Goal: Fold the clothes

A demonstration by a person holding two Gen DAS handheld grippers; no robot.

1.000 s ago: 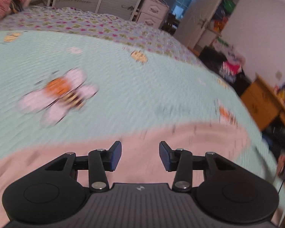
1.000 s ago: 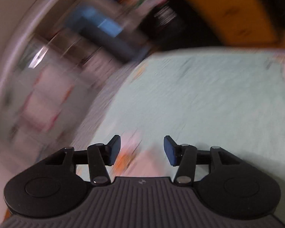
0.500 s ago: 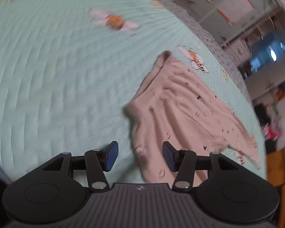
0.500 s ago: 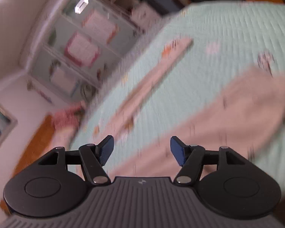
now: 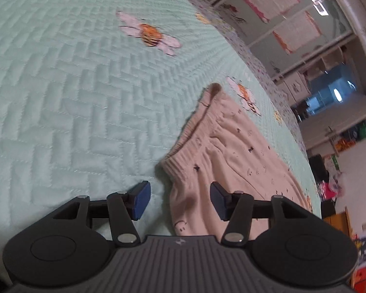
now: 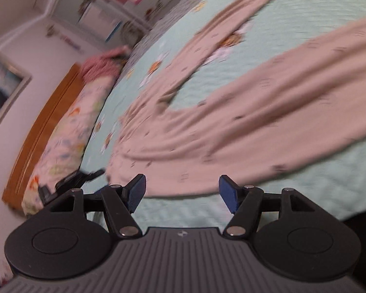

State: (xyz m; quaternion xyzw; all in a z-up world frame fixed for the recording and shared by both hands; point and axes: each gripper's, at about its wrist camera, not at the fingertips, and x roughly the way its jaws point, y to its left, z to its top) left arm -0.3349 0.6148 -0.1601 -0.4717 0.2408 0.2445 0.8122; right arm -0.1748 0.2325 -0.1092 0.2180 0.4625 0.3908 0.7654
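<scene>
Pale pink trousers [image 5: 234, 161] with small dark prints lie spread on a mint-green quilted bed cover [image 5: 61, 92]. Their ribbed elastic waistband [image 5: 195, 136] faces the left wrist camera. My left gripper [image 5: 180, 201] hovers just above the near corner of the waist, its jaws opening, with the cloth's edge below the gap and no pad pressing on it. In the right wrist view the trousers [image 6: 231, 127] stretch away with both legs apart. My right gripper [image 6: 183, 193] stands open over the near edge of the cloth, gripping nothing.
A wooden headboard [image 6: 44, 131] and a floral pillow [image 6: 68, 136] lie at the left of the right wrist view. White wardrobes [image 5: 288, 29] stand beyond the bed. The bed's edge drops off just below my right gripper.
Both grippers have swung across the bed to the trousers and their jaws have widened. The left one rolled and settled at the waistband; the right one moved from the bed's far side to the cloth's near edge.
</scene>
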